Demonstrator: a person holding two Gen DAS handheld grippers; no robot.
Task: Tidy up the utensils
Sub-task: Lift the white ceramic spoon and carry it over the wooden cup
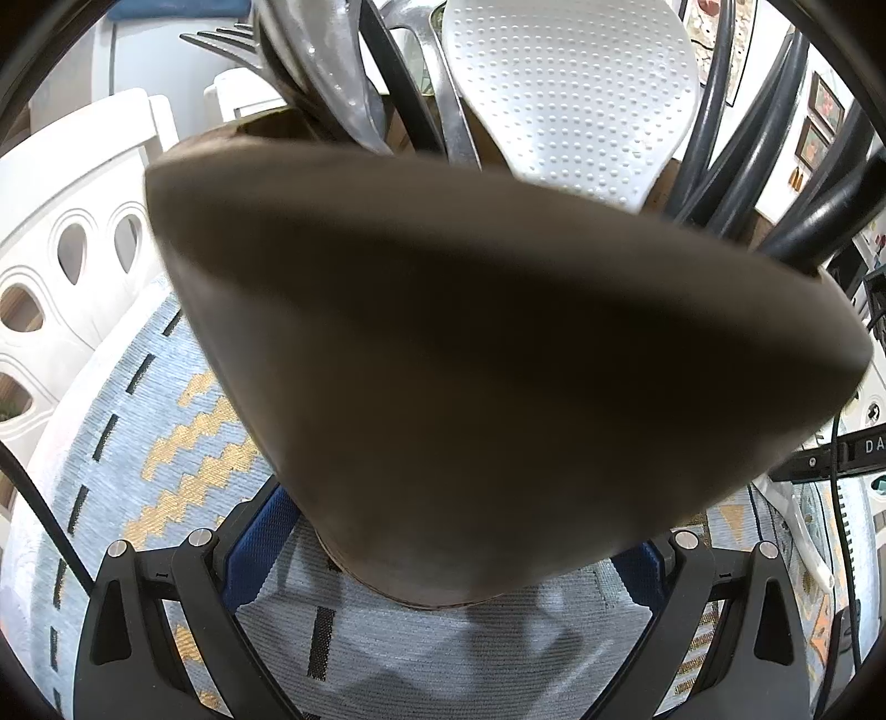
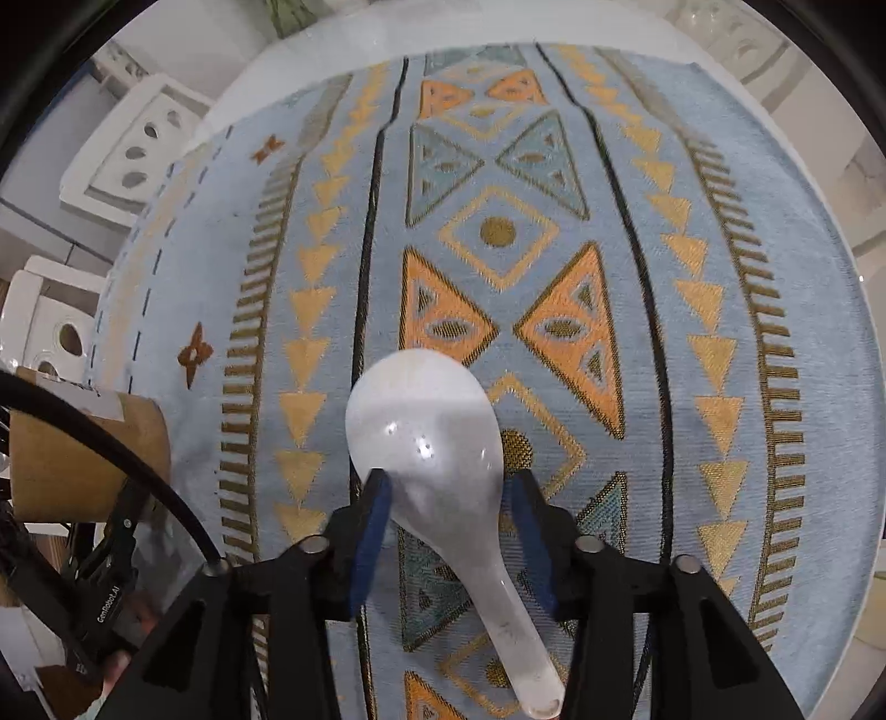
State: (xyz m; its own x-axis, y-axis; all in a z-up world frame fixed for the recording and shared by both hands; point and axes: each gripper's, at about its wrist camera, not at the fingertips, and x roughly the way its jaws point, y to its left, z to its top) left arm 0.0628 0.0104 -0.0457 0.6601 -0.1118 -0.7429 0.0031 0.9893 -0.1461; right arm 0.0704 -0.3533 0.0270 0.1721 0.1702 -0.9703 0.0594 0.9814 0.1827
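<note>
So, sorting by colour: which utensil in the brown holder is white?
The dotted white spatula head, broad and perforated. The ladle beside it is grey, the fork and handles black.

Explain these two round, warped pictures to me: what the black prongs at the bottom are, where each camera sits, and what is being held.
No robot here: a person holds a two-finger gripper in each hand, each carrying a wide-angle camera looking along its fingers. The left view shows the left gripper clamped around a brown cardboard tube holder filled with kitchen utensils, including a white dotted spatula. The right view looks almost straight down at a light-blue patterned tablecloth. There the right gripper straddles a white ceramic soup spoon; whether its blue pads already press on it is unclear.
</note>
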